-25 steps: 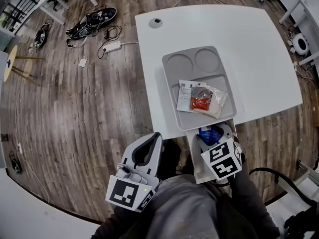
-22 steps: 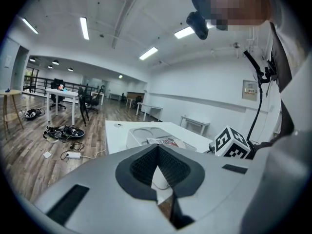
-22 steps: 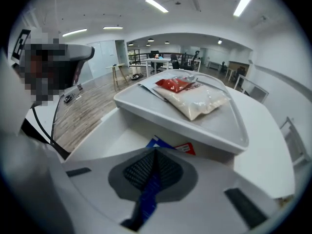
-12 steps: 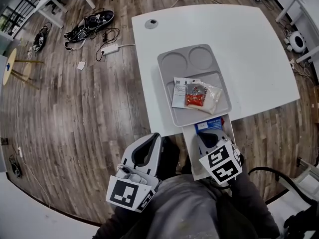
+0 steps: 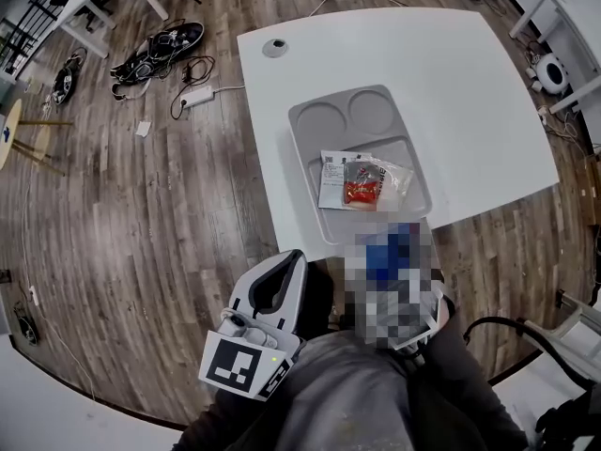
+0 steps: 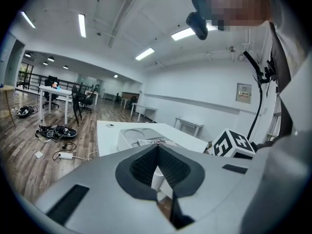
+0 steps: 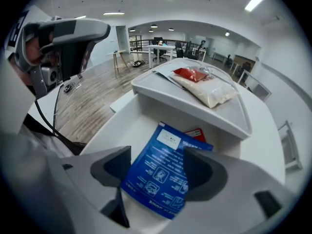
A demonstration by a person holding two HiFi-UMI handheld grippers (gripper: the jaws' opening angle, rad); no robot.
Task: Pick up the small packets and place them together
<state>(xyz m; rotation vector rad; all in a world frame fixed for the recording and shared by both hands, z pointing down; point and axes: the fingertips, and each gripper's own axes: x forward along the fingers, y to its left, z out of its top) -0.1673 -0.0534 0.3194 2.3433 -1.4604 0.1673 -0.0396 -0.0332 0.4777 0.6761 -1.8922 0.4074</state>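
The blue packet lies in a white bin at the near edge of the bench, directly under the right gripper. That gripper points steeply down into the bin. Its jaws have just been opening and now stand wide apart with the packet's near half between them, and neither pad presses on it.

The packet's long axis runs away from the gripper toward the grey tray, leaning a little to the right. Its end with the white label is the far one. The jaws straddle its narrow width, so their closing line crosses that axis. A red packet peeks out from under its far right corner.

The tray sits just beyond the bin and above it. It already holds a red sachet lying against a clear bag of white grains, both pointing roughly the same way as the blue packet.

The right gripper is by far the nearer. The left gripper hangs low beside the person, well short of the bench, jaws together and empty.

I judge the coming move a short lift forward onto the tray.
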